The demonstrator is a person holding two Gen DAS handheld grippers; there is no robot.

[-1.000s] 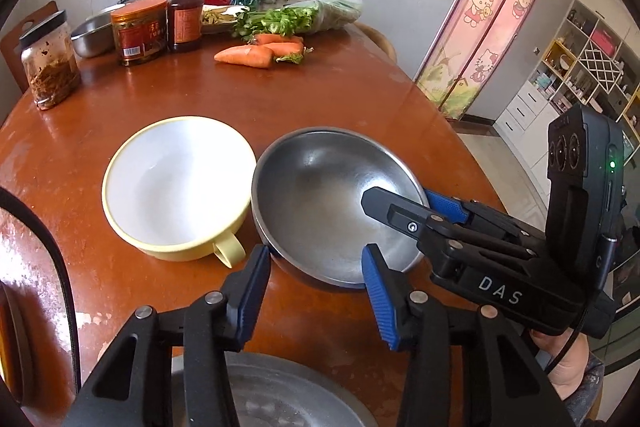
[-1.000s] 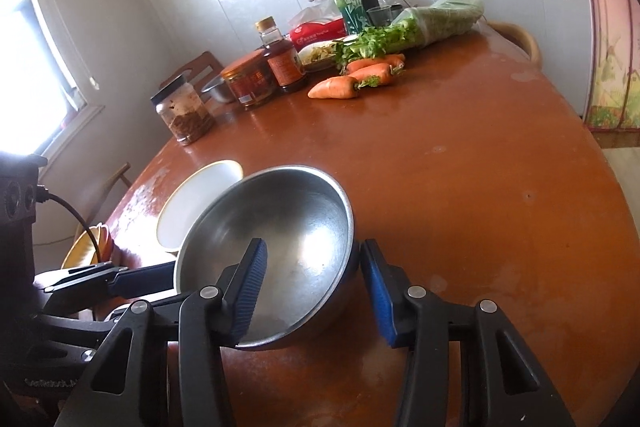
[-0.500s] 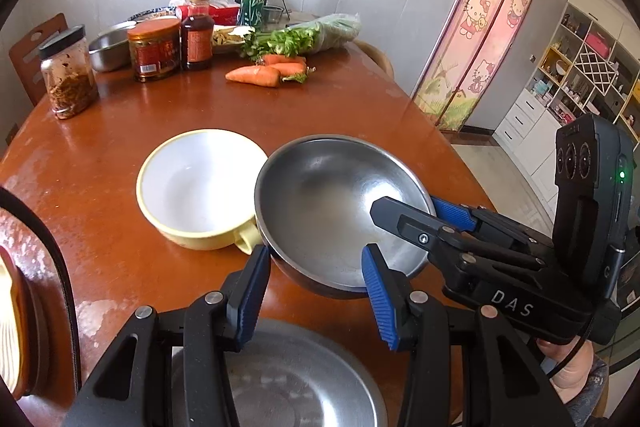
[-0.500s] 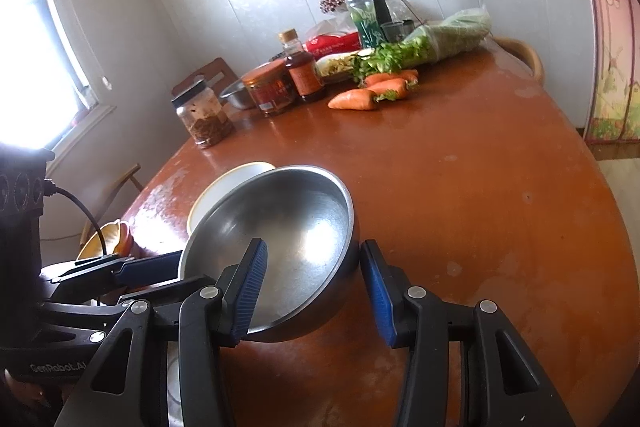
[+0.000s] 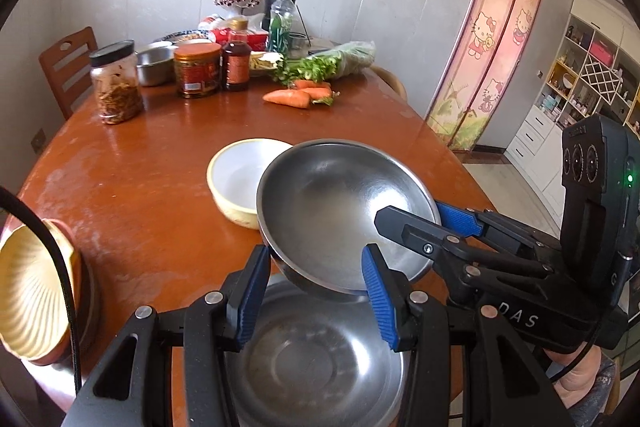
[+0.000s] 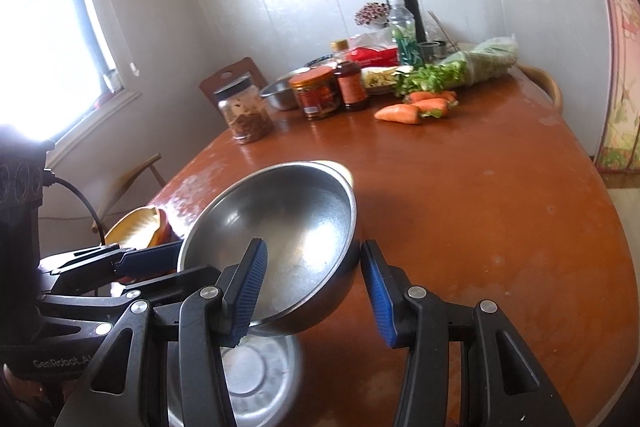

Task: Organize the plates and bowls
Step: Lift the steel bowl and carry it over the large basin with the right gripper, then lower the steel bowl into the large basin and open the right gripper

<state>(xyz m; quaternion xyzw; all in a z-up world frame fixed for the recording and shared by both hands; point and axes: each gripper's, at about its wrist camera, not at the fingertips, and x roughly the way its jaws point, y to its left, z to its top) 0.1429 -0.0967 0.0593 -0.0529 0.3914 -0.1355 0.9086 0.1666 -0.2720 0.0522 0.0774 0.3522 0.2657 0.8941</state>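
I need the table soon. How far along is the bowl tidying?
Early. A gold dish already sits on a reddish one. The right gripper holds a steel bowl tilted in the air above a second steel bowl. The yellow bowl sits alone on the table.

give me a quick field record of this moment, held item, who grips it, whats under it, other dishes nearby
held item: steel bowl, lifted off the table and tilted
gripped by: right gripper, fingers pinching the bowl's rim; left gripper at the near rim, grip unclear
below it: second steel bowl on the table's near edge
behind it: yellow bowl, white inside, resting on the table
far left: gold ribbed dish at the table edge
far end: jars, bottles, carrots, greens
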